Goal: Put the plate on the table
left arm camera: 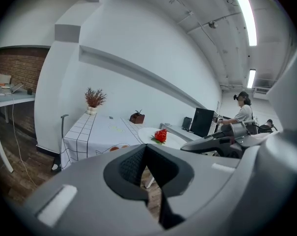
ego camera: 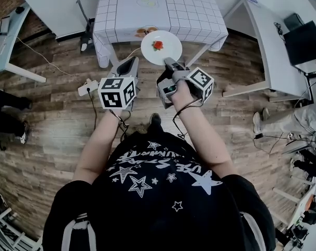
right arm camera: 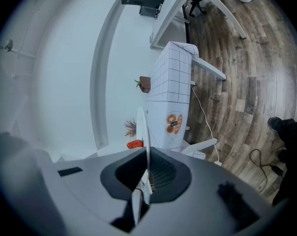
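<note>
Plate (ego camera: 169, 51): judged rigid, light, breakable; red garnish (ego camera: 158, 45) could slide.
Right hand-held gripper (ego camera: 168, 63): pinching plate's near rim.
Left hand-held gripper (ego camera: 130, 65): pressed together, empty.
Hold: rim, kept level.

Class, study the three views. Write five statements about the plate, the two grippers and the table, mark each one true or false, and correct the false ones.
1. The right gripper is clamped on the rim of the white plate. True.
2. The plate rests on the table. False: it has not been set down. The right gripper holds it up by the table's near edge.
3. A small red item lies on the plate. True.
4. The left gripper grips the plate too. False: its jaws are together with nothing between them, and it stands apart from the plate.
5. The table's cloth is plain red. False: it is white with a dark grid of lines.
</note>
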A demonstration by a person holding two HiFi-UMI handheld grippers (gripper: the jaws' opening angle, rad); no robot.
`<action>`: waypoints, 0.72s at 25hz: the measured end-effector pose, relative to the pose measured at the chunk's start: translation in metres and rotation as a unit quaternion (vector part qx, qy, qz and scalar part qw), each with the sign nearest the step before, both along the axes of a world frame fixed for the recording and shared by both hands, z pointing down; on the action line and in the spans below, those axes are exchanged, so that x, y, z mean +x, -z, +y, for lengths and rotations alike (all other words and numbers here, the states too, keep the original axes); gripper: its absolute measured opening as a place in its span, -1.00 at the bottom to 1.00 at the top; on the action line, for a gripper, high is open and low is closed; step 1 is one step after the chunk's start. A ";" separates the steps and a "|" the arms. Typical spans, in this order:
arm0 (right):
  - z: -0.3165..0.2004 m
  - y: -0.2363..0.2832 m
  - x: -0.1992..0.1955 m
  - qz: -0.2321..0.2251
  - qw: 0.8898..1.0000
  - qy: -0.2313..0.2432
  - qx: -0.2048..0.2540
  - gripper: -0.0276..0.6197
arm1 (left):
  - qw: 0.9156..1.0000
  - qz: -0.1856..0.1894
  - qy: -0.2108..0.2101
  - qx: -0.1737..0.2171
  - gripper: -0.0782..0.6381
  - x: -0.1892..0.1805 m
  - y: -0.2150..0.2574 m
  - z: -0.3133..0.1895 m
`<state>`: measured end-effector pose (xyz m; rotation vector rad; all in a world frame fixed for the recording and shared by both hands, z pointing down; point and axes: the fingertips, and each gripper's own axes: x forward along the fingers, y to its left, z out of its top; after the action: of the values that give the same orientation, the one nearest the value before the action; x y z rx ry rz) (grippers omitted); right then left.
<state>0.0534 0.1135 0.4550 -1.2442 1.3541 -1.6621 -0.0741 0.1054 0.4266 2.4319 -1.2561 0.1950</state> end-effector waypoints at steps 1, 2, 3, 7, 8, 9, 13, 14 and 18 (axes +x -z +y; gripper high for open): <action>-0.005 0.000 0.001 0.000 1.000 0.001 -0.001 -0.85 | 1.000 -0.001 0.000 -0.001 -0.76 0.000 0.001 -0.004; -0.008 0.000 0.002 -0.001 1.000 0.001 0.002 -0.85 | 1.000 -0.002 0.001 0.000 -0.76 0.001 0.001 -0.007; -0.010 -0.001 0.003 -0.002 1.000 0.001 0.008 -0.85 | 1.000 -0.004 0.002 0.003 -0.76 0.001 0.000 -0.007; -0.012 -0.007 0.012 -0.005 1.000 0.005 0.019 -0.85 | 1.000 -0.010 0.012 0.009 -0.76 0.006 -0.005 -0.003; -0.015 -0.007 0.014 -0.006 1.000 0.008 0.020 -0.85 | 1.000 -0.012 0.015 0.008 -0.76 0.007 -0.006 -0.005; -0.020 -0.007 0.016 -0.008 1.000 0.011 0.021 -0.85 | 1.000 -0.014 0.018 0.008 -0.76 0.008 -0.006 -0.008; -0.044 -0.005 0.023 -0.021 0.999 0.021 0.023 -0.86 | 0.999 -0.023 0.030 0.011 -0.76 0.016 -0.004 -0.028; -0.049 -0.006 0.027 -0.024 0.999 0.023 0.022 -0.85 | 0.999 -0.024 0.034 0.013 -0.76 0.019 -0.003 -0.033; -0.068 -0.013 0.043 -0.026 0.999 0.041 0.012 -0.85 | 0.998 -0.023 0.056 0.016 -0.76 0.030 -0.003 -0.049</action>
<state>0.0966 0.0451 0.4679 -1.1384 1.4061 -1.7175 -0.0443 0.0564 0.4296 2.3876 -1.4213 0.2033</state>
